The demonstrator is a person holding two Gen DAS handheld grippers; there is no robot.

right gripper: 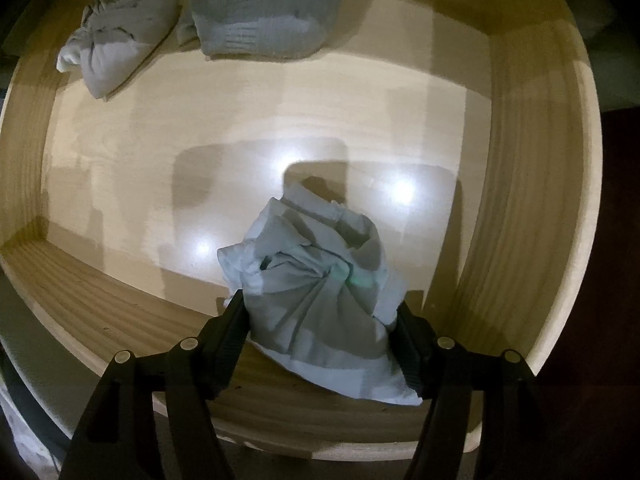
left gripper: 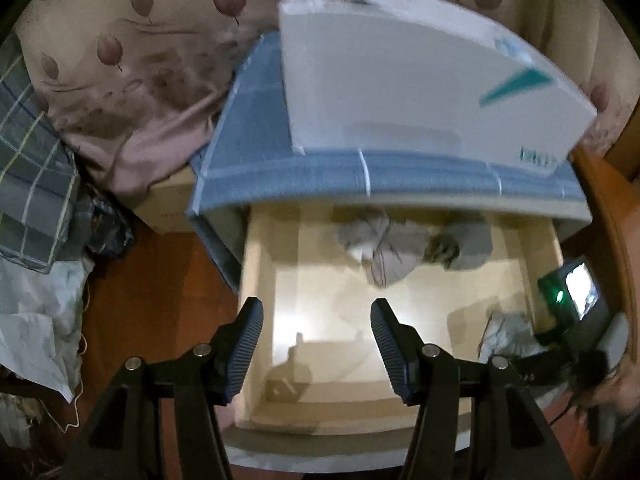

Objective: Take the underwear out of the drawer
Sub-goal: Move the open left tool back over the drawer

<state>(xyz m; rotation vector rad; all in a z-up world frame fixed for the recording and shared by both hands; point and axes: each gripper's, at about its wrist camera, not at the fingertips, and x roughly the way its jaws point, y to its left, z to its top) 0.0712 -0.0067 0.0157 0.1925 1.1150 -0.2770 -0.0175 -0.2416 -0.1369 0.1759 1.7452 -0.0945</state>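
Left tongs [left gripper: 316, 340]: jaws apart, nothing between them, pointing down over the left half of the open drawer [left gripper: 260, 280], above bare floor. Drawer contents, left to right across the back: one grey knotted bundle [right gripper: 116, 36], then one folded grey-blue piece [right gripper: 264, 12] just beside it, the two touching or nearly so. Front right, against the front wall: one pale bundle [right gripper: 320, 280]. Right tongs [right gripper: 322, 316]: jaws straddle this pale bundle low down, one pad on each flank with the cloth filling the gap; I read that as clamped on it, though its far end rests on the drawer floor, so it is not yet lifted. Step in hand, as I judge it: the grasp of the first piece, before the lift. Next move calls for a straight raise with my right hand, high enough for the trailing cloth to clear the front wall, then away from the drawer. The grip sits low on soft, loosely wadded fabric, so it may slip or unfold on the way up; I should watch for that. My left tongs look set for the back pair; the knotted bundle is the nearer. Count: one drawer, three cloth pieces in it, none out yet; two tongs; one white box [left gripper: 420, 80] on the cabinet above.
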